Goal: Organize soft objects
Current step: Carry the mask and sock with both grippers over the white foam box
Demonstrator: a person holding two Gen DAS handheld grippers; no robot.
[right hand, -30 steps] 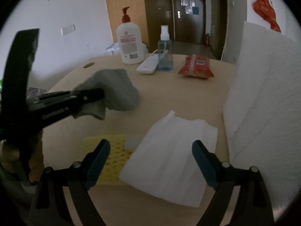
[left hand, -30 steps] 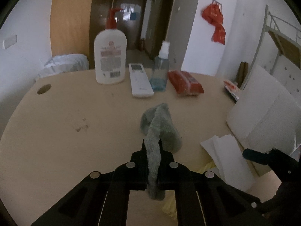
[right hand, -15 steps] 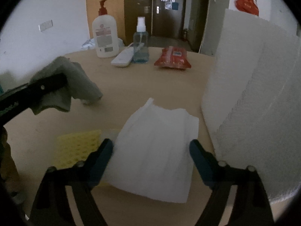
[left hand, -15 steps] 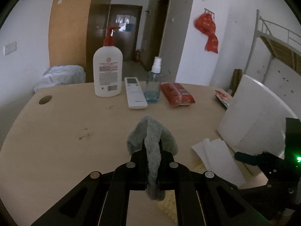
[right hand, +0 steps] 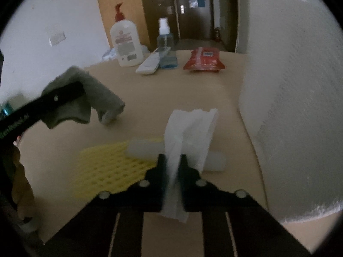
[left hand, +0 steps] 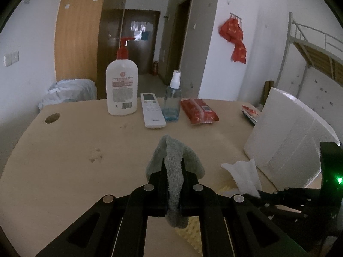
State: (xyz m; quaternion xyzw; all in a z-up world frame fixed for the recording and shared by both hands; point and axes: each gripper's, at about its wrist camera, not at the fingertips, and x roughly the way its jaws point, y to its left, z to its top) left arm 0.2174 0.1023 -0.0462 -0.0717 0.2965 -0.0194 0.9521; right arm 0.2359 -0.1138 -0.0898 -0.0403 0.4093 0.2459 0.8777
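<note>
The white foam board [right hand: 295, 98] is filling the right wrist view, where the yellow mesh mat [right hand: 111, 169] is lying exposed. The left gripper [left hand: 174, 167] is clamping the grey cloth [left hand: 174, 160] above the table [left hand: 64, 160]; the right gripper [right hand: 173, 160], jaws just closing, is pinching the white tissue [right hand: 188, 132] over the mat

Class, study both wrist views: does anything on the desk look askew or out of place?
Nothing spilled or damaged. The white tissue is bunched upward, pinched in the right hand-held gripper, exposing a yellow mesh pad beneath.
</note>
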